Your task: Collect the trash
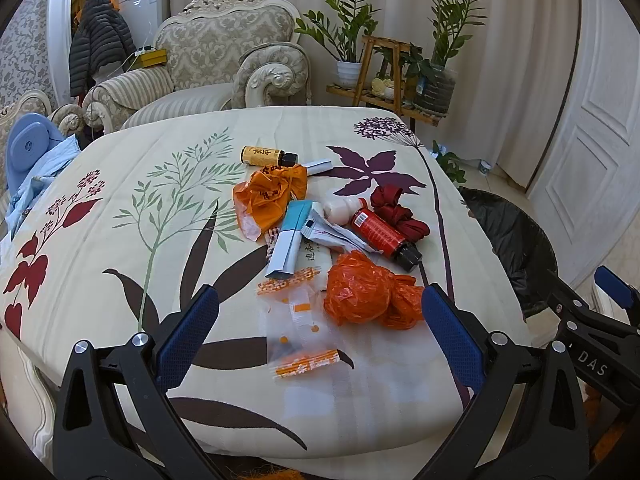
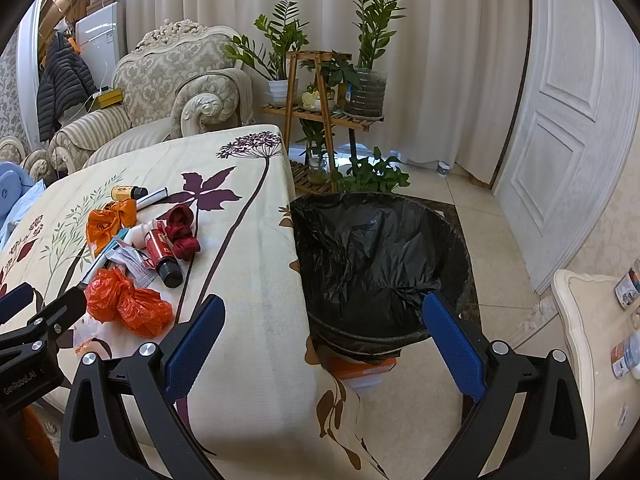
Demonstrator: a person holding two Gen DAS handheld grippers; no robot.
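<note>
A heap of trash lies on the flowered tablecloth (image 1: 120,184): a crumpled orange plastic bag (image 1: 368,296), a clear packet with orange print (image 1: 300,320), a red bottle (image 1: 380,236), a dark red bundle (image 1: 396,208), a teal and white box (image 1: 290,240), another orange bag (image 1: 272,196) and a yellow bottle (image 1: 266,155). My left gripper (image 1: 320,294) hovers open just short of the clear packet and the near orange bag, holding nothing. My right gripper (image 2: 324,300) is open and empty over the table's right edge, by the bin with a black liner (image 2: 380,256).
The bin stands on the tiled floor against the table's right side, with an orange box (image 2: 360,366) at its base. Behind the table are an ornate armchair (image 1: 224,48) and a wooden plant stand (image 2: 320,112). A white door (image 2: 560,140) and a side table (image 2: 592,320) are on the right.
</note>
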